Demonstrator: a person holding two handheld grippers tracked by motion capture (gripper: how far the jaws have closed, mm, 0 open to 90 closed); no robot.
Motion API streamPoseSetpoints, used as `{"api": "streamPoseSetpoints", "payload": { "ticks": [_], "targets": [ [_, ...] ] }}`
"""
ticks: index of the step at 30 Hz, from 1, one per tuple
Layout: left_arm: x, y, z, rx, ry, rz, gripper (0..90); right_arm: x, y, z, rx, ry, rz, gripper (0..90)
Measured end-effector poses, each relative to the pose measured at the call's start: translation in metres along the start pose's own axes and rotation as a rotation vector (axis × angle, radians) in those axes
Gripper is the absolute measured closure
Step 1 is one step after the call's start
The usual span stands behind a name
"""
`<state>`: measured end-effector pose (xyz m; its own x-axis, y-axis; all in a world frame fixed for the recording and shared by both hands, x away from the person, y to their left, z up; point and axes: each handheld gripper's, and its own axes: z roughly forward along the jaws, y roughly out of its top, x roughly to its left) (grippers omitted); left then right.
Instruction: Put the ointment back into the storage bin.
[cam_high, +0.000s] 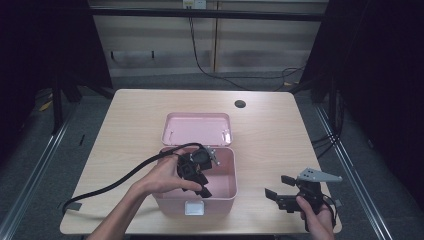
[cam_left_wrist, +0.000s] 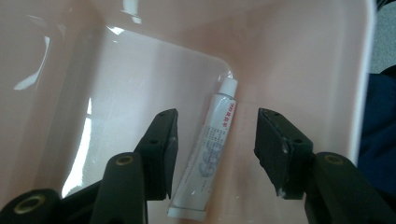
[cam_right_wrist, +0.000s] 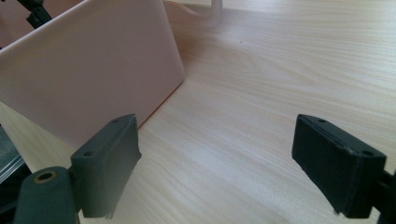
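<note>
Pink bin (cam_high: 220, 200): left tool (cam_left_wrist: 215, 140) open over tube (cam_left_wrist: 210, 154); right tool (cam_right_wrist: 215, 158) open.

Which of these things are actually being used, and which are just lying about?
In use, it seems:
- pink box
- white tube lying in it
- left tongs, open astride the tube

Idle:
- box lid
- right tongs, open over the bare table
</note>
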<state>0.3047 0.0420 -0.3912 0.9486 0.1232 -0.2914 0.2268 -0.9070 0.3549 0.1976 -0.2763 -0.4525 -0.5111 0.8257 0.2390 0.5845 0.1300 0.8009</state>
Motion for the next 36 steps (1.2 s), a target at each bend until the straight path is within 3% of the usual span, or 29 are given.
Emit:
{"api": "streamPoseSetpoints", "payload": {
  "ticks": [8,15,18,26,34,36],
  "targets": [
    [0.0,-0.001,-0.01,-0.027,0.008,-0.001,38.9,0.0,0.0,0.0,0.001,-0.003,0.004,14.4],
    [-0.002,-0.002,-0.019,-0.054,0.04,-0.021,31.4,0.0,0.0,0.0,-0.002,0.0,0.002,14.4],
    [-0.003,-0.003,-0.026,-0.071,0.063,-0.005,28.6,0.0,0.0,0.0,0.0,-0.001,0.003,14.4],
    [-0.008,-0.006,-0.036,-0.092,0.046,0.039,18.8,0.0,0.0,0.0,-0.002,-0.001,0.002,14.4],
    [-0.014,-0.009,-0.043,-0.105,0.055,0.057,18.4,0.0,0.0,0.0,-0.001,0.0,0.002,14.4],
    [-0.018,-0.011,-0.045,-0.14,0.042,0.064,17.7,0.0,0.0,0.0,0.0,-0.001,0.003,14.4]
  ]
}}
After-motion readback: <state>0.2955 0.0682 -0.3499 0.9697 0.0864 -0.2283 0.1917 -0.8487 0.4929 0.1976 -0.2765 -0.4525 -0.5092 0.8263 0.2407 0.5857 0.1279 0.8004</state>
